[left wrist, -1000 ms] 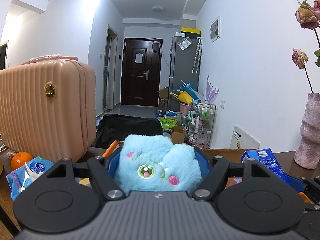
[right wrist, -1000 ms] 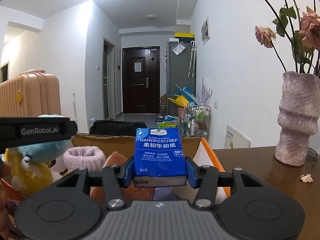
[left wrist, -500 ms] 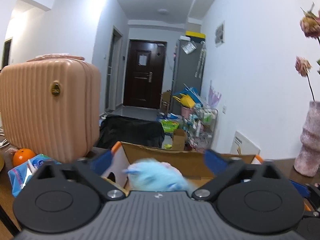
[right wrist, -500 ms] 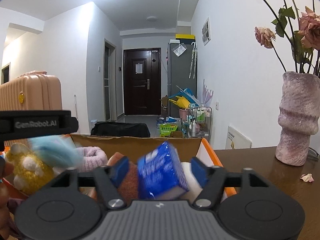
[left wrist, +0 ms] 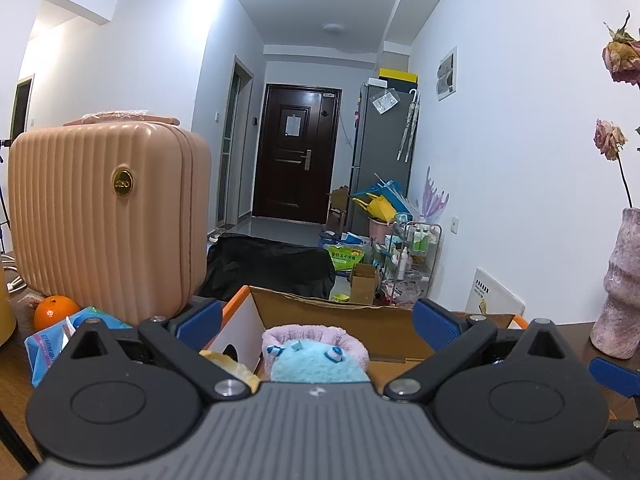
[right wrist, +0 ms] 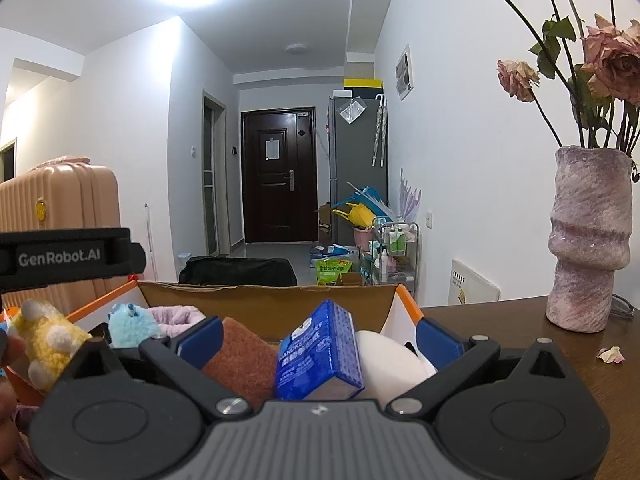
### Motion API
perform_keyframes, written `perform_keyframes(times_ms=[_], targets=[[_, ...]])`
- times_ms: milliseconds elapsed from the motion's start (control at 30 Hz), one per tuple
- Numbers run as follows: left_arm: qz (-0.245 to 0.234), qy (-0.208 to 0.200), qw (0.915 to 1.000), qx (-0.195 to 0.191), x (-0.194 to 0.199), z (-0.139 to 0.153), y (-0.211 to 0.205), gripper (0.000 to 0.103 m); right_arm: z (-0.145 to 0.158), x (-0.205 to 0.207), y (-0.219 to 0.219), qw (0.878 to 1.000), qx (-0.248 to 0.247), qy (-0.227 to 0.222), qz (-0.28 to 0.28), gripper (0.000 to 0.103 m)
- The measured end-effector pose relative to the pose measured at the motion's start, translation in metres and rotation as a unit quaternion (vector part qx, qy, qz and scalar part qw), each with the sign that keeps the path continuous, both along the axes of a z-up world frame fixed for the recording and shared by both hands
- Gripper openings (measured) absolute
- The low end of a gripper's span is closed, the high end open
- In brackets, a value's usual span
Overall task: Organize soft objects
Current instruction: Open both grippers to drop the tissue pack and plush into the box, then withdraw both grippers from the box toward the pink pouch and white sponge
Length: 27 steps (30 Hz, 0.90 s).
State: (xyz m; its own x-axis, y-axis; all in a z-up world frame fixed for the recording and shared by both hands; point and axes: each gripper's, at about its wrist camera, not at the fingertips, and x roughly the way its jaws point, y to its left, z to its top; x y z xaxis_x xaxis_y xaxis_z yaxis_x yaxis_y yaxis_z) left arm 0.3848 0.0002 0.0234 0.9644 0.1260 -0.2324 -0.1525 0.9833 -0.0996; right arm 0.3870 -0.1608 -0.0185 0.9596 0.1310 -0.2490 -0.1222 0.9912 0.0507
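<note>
The dark wooden desk (right wrist: 520,344) carries a cardboard box (right wrist: 264,300), a pink vase (right wrist: 588,236) to its right with a fallen petal (right wrist: 610,355) nearby, and on the left a peach case (left wrist: 108,216), an orange (left wrist: 54,311) and a tissue pack (left wrist: 52,340).

Left gripper (left wrist: 316,318): jaws spread wide, blue pads far apart, nothing pinched between them, pointing level and forward.
Right gripper (right wrist: 318,336): same deal, jaws wide, gripping nothing, aimed level ahead.
Spacing: left one's black body pokes into the right camera's view at the far left.
</note>
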Motion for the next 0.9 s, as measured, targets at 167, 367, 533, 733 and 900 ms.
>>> perform_keyframes(times_ms=[167, 367, 533, 733, 900], targets=[[0.003, -0.002, 1.0000, -0.002, -0.007, 0.002, 0.004, 0.103, 0.000, -0.006, -0.001, 1.000, -0.001, -0.006, -0.003, 0.103], [0.007, 0.005, 1.0000, -0.003, -0.016, 0.000, 0.008, 0.103, 0.002, -0.016, -0.007, 1.000, -0.006, -0.014, -0.008, 0.103], [0.006, 0.008, 1.0000, 0.002, -0.027, -0.003, 0.009, 0.103, 0.003, -0.026, -0.014, 1.000, -0.012, -0.017, -0.013, 0.103], [0.006, 0.010, 0.9999, 0.007, -0.042, -0.004, 0.009, 0.103, 0.003, -0.038, -0.022, 1.000, -0.015, -0.018, -0.020, 0.103], [0.008, 0.014, 0.9999, 0.007, -0.057, -0.006, 0.011, 0.103, 0.003, -0.050, -0.028, 0.999, -0.017, -0.018, -0.023, 0.103]])
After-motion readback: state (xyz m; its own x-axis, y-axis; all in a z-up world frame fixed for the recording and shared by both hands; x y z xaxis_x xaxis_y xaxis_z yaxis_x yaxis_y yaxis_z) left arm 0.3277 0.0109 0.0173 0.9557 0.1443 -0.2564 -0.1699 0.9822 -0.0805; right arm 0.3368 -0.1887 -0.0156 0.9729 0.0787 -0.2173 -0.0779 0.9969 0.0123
